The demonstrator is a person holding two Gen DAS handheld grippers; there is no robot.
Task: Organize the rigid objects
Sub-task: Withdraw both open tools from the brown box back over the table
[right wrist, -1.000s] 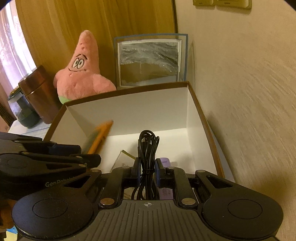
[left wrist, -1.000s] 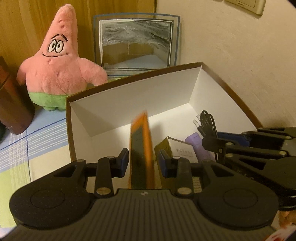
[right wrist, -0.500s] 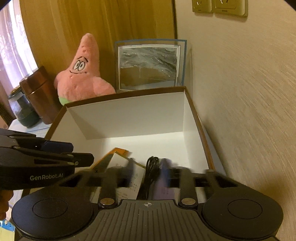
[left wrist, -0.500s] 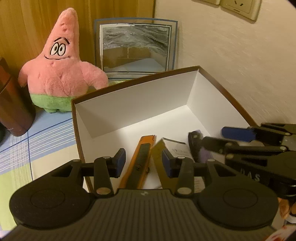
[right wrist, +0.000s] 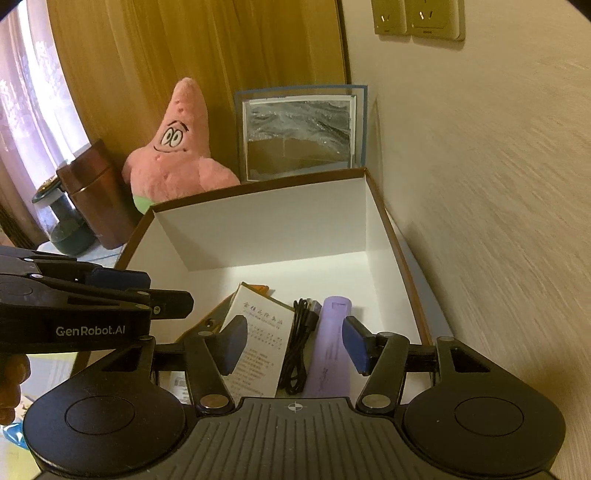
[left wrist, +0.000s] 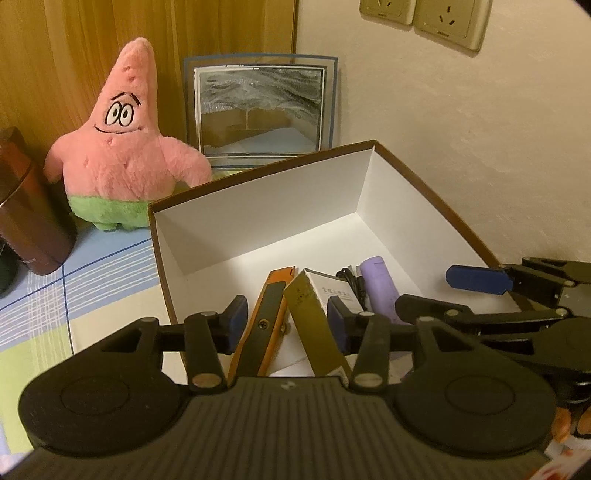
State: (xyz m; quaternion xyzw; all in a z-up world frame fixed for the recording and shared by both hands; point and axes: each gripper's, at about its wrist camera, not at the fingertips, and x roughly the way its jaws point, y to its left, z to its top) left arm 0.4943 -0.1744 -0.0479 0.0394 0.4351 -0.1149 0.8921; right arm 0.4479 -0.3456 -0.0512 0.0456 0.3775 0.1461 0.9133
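A brown box with a white inside (left wrist: 369, 192) (right wrist: 376, 229) stands against the wall. On its floor lie an orange utility knife (left wrist: 264, 314), a small gold-sided carton (left wrist: 314, 314) (right wrist: 258, 343), a coiled black cable (left wrist: 352, 284) (right wrist: 301, 343) and a purple tube (left wrist: 380, 288) (right wrist: 332, 350). My left gripper (left wrist: 283, 325) is open and empty above the knife and carton. My right gripper (right wrist: 291, 345) is open and empty above the cable and tube. Each gripper shows from the side in the other's view.
A pink starfish plush (left wrist: 125, 147) (right wrist: 177, 151) and a framed picture (left wrist: 260, 107) (right wrist: 301, 133) stand behind the box. A brown cylinder container (left wrist: 26, 218) (right wrist: 94, 192) is at the left on a checked cloth (left wrist: 92, 280). The wall with sockets (left wrist: 424, 18) runs along the right.
My left gripper let go of the orange knife, which now lies flat in the box. My right gripper opened and dropped the black cable beside the purple tube. Both grippers pulled back and up.
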